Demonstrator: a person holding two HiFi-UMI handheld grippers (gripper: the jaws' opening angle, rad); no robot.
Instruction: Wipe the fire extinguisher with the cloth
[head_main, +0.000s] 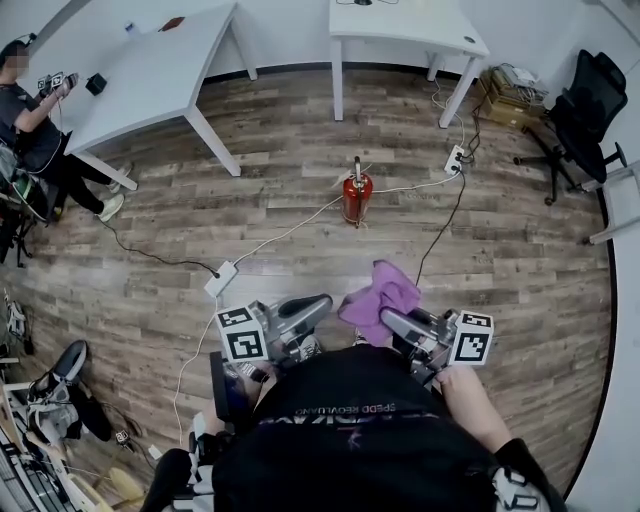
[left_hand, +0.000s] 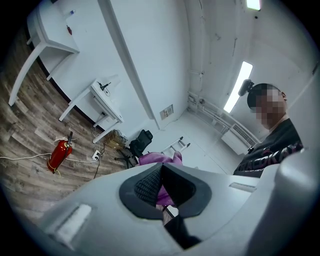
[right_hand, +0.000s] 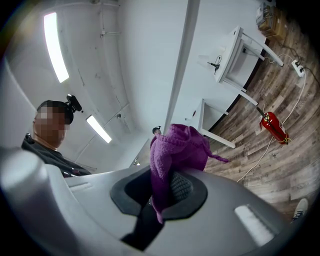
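On floor one extinguisher, one cloth gripped

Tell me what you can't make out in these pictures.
- Fire extinguisher: label and gauge too small in every view.
- Cloth: its pinched end is hidden inside the right gripper, head view.
- Small items on the far-left table: head view, too small to name.

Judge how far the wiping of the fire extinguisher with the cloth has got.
Done: the purple cloth is picked up, clamped in the right gripper. In hand: the approach; the red fire extinguisher stands upright on the wooden floor ahead, well apart from the cloth. Left: reaching it and all the wiping; the left gripper holds nothing.
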